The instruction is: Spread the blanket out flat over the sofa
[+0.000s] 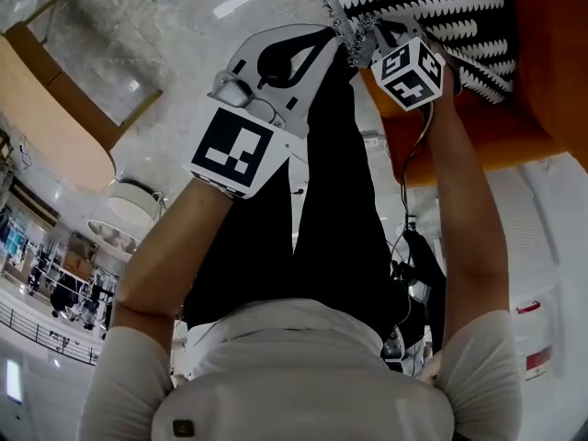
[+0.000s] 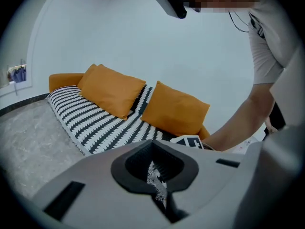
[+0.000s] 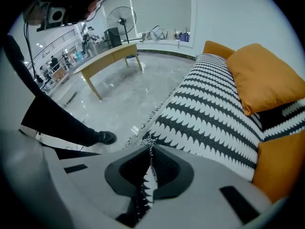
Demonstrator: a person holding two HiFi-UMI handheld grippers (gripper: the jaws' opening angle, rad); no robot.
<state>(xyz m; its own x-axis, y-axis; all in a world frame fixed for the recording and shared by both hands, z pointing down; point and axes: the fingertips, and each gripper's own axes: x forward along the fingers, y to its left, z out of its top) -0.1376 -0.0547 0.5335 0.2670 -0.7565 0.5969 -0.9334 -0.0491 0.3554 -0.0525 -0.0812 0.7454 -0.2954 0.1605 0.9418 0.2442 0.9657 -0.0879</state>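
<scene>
A black-and-white patterned blanket (image 2: 97,124) lies over the seat of an orange sofa (image 2: 64,80); its fringed edge hangs toward the floor. My left gripper (image 2: 155,170) is shut on a strip of the blanket's edge. My right gripper (image 3: 148,165) is likewise shut on the fringed edge of the blanket (image 3: 214,113). In the head view the left gripper (image 1: 342,50) and the right gripper (image 1: 371,40) sit close together at the blanket (image 1: 432,7) corner, over the sofa (image 1: 501,131). The right gripper's marker cube (image 2: 190,141) shows just beyond my left jaws.
Two orange cushions (image 2: 112,90) (image 2: 177,109) lean on the sofa back, on top of the blanket. A wooden table (image 3: 107,56) and a standing fan (image 3: 121,20) are across the marble floor (image 3: 124,94). The person's shoe (image 3: 106,137) stands near the hanging fringe.
</scene>
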